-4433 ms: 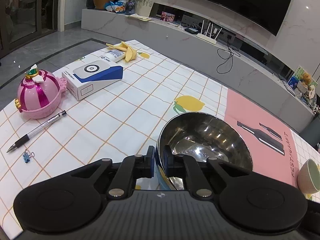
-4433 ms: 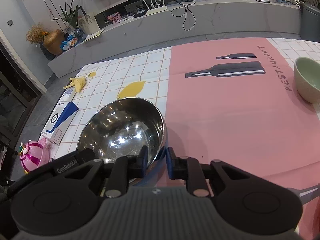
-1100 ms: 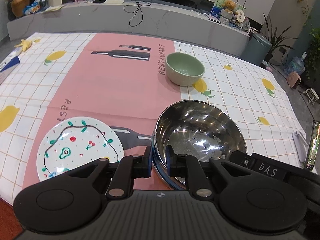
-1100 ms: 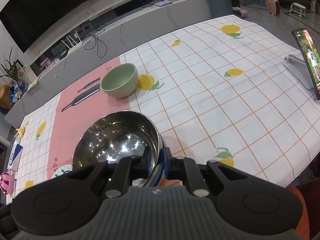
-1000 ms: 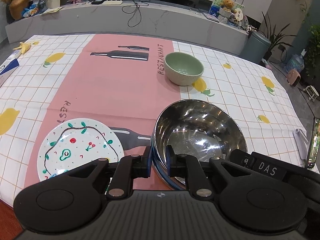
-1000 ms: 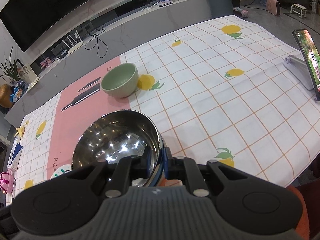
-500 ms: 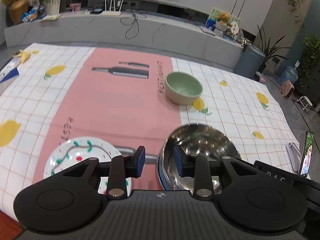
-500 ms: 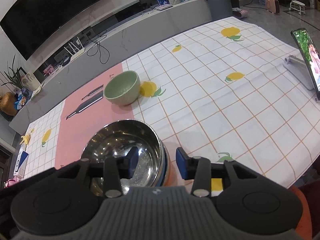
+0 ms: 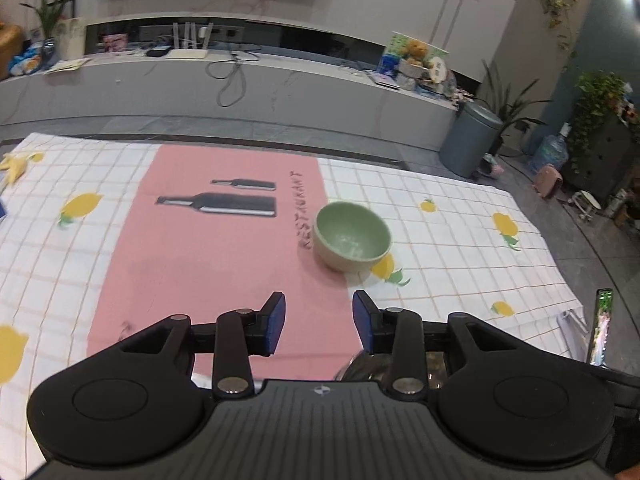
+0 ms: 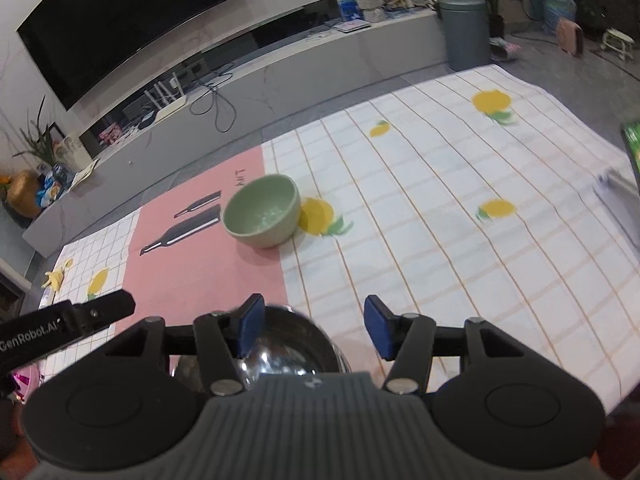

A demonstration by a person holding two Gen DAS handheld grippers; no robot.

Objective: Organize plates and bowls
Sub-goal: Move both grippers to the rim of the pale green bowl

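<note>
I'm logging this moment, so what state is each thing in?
Left gripper: jaws opening, nothing between them.
Right gripper: jaws opening, empty.
Shiny steel bowl: upright on the table, released.
Pale green ceramic bowl: upright, looks empty, untouched.

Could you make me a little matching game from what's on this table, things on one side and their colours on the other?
Things:
1. small bowl
2. big bowl nearest the camera
3. mat with the bottle drawings
4. lemon print on the cloth
5. pads of the left hand-held gripper

Colours:
A. pink
B. shiny silver
C. blue
D. pale green
E. yellow

Pairs: 1-D, 2-B, 3-A, 4-E, 5-C
</note>
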